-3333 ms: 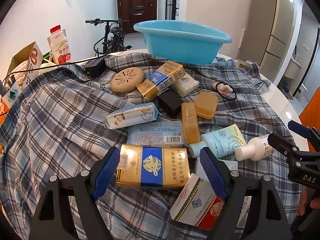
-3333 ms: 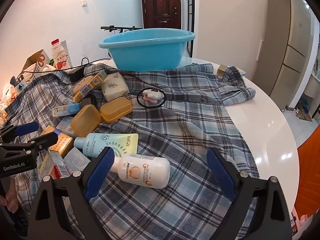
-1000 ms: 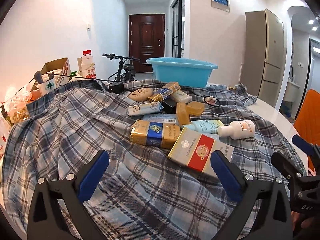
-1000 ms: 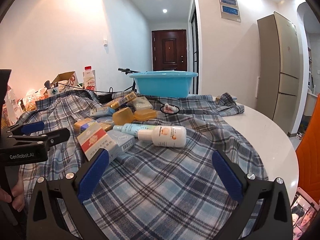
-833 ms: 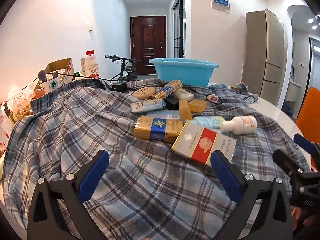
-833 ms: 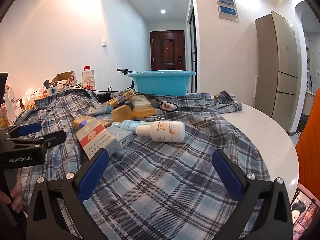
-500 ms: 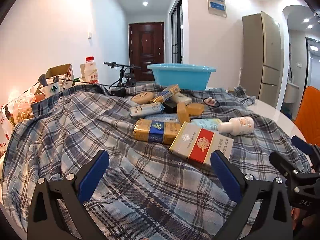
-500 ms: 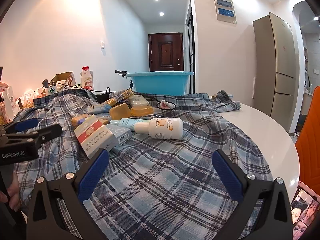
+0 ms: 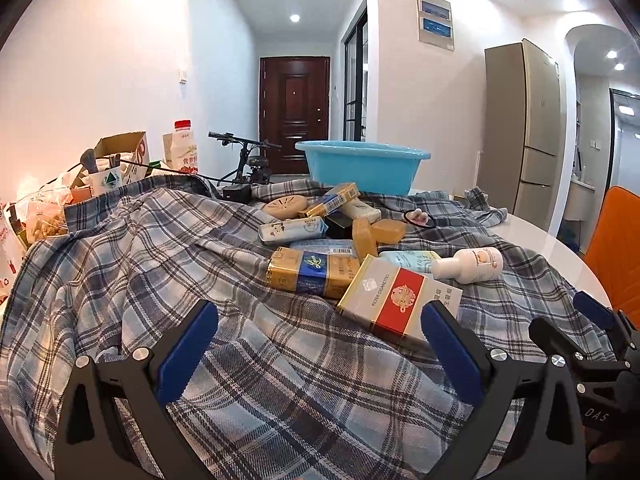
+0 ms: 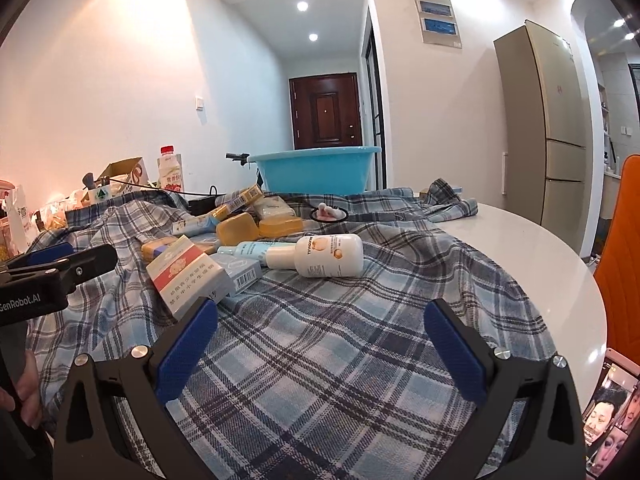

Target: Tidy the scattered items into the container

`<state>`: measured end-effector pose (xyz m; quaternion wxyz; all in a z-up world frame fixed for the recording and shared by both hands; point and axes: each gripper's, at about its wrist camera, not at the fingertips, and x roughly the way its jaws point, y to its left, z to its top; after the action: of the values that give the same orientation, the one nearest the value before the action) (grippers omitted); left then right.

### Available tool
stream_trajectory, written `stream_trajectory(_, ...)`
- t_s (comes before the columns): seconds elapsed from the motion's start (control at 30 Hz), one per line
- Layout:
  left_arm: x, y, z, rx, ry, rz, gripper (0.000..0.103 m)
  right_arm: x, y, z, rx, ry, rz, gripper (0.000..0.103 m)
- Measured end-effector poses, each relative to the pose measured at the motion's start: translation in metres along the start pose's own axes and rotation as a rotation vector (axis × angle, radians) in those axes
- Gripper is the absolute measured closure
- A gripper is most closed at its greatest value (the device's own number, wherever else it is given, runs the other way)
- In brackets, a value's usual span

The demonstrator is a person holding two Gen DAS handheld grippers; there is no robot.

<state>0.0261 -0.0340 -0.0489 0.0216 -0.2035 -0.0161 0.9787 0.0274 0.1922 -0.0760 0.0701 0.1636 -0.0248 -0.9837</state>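
Both tongs have drawn back and dropped low since the earlier view. The left tongs [image 9: 320, 344] gape wide, empty; just ahead of their right finger lies the red-and-white carton [image 9: 398, 300], light, stiff, best pinched across its narrow sides. The right tongs [image 10: 320, 344] gape too, the smooth white bottle [image 10: 320, 256] ahead, the blue basin [image 10: 316, 170] far beyond.

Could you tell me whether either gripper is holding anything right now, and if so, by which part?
Nothing is held. The left gripper and right gripper are both open above the plaid cloth, nothing between their fingers.
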Motion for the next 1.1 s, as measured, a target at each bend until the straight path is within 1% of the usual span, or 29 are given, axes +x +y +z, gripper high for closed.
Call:
stream_trajectory(0.07, -0.005, -0.001, -0.002, 0.001, -0.021, 0.02, 0.0, 0.001, 0.0, 0.001, 0.003, 0.007, -0.009, 0.0)
stream_trajectory(0.1, -0.006, -0.001, -0.003, 0.001, -0.018, 0.022, 0.0, 0.002, 0.0, 0.001, 0.004, 0.017, -0.009, 0.0)
stream_trajectory(0.13, -0.004, -0.002, -0.004, 0.004, -0.006, 0.017, 0.0, 0.003, -0.001, 0.002, 0.004, 0.029, -0.009, 0.0)
stream_trajectory(0.2, 0.003, -0.004, -0.009, 0.016, 0.046, -0.009, 0.0, 0.005, -0.001, 0.002, 0.008, 0.04, -0.01, 0.0)
stream_trajectory(0.23, 0.007, -0.005, -0.011, 0.018, 0.07, -0.01, 0.0, 0.004, -0.002, 0.002, 0.013, 0.038, -0.013, 0.0)
stream_trajectory(0.3, 0.006, -0.005, -0.01, 0.01, 0.06, 0.005, 0.0, 0.003, -0.002, 0.001, 0.015, 0.033, -0.013, 0.0)
stream_trajectory(0.43, 0.004, -0.003, -0.01, -0.001, 0.039, -0.009, 0.0, 0.003, 0.0, 0.0, -0.002, 0.026, -0.023, 0.0)
stream_trajectory(0.6, 0.002, -0.01, -0.011, 0.041, 0.024, 0.018, 0.0, 0.003, 0.003, -0.002, -0.026, 0.014, -0.029, 0.0)
stream_trajectory(0.77, 0.001, -0.013, -0.012, 0.066, 0.018, 0.031, 0.0, 0.005, 0.002, -0.001, -0.022, 0.028, -0.031, 0.0)
stream_trajectory(0.93, 0.004, -0.005, -0.011, 0.017, 0.036, 0.005, 0.0, 0.005, 0.001, -0.002, -0.015, 0.028, -0.029, 0.0)
stream_trajectory(1.1, 0.005, 0.004, -0.011, -0.039, 0.047, -0.038, 0.0, 0.004, 0.001, -0.002, -0.023, 0.034, -0.03, 0.0)
